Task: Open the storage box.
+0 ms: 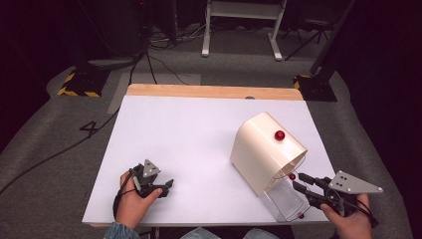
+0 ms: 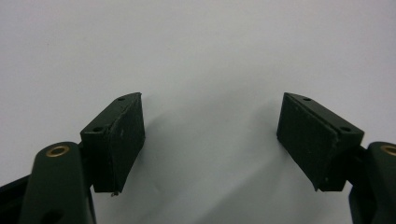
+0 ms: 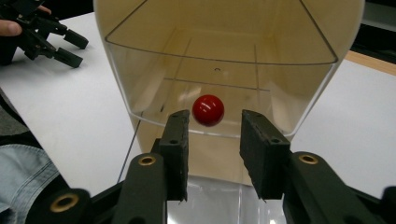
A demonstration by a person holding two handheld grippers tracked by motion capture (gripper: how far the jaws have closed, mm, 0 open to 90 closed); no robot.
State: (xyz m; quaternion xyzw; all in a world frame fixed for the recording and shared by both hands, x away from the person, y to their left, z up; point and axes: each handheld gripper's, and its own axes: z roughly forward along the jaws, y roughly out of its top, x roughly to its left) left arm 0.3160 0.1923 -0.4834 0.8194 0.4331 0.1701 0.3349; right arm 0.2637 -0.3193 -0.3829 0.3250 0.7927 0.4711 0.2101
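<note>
A cream box point(image 1: 259, 144) with a rounded top stands at the table's right and carries a red knob point(image 1: 279, 135) on its top. From its near open end a clear plastic flap point(image 1: 284, 200) reaches toward me, with a red ball knob point(image 1: 292, 176) at its edge. My right gripper point(image 1: 298, 181) points at that end. In the right gripper view the ball knob point(image 3: 208, 110) sits just past my right gripper point(image 3: 212, 123), in line with the gap, and the pads do not touch it. My left gripper point(image 1: 166, 188) rests on the table at the front left, its jaws wide apart point(image 2: 210, 135) over bare white surface.
The white tabletop point(image 1: 189, 139) has a wooden strip point(image 1: 214, 91) along its far edge. The left hand's gripper point(image 3: 56, 42) appears at the top left of the right gripper view. Beyond the table lie grey carpet, cables and stand legs point(image 1: 241, 30). A denim sleeve point(image 3: 23, 172) sits beside the near edge.
</note>
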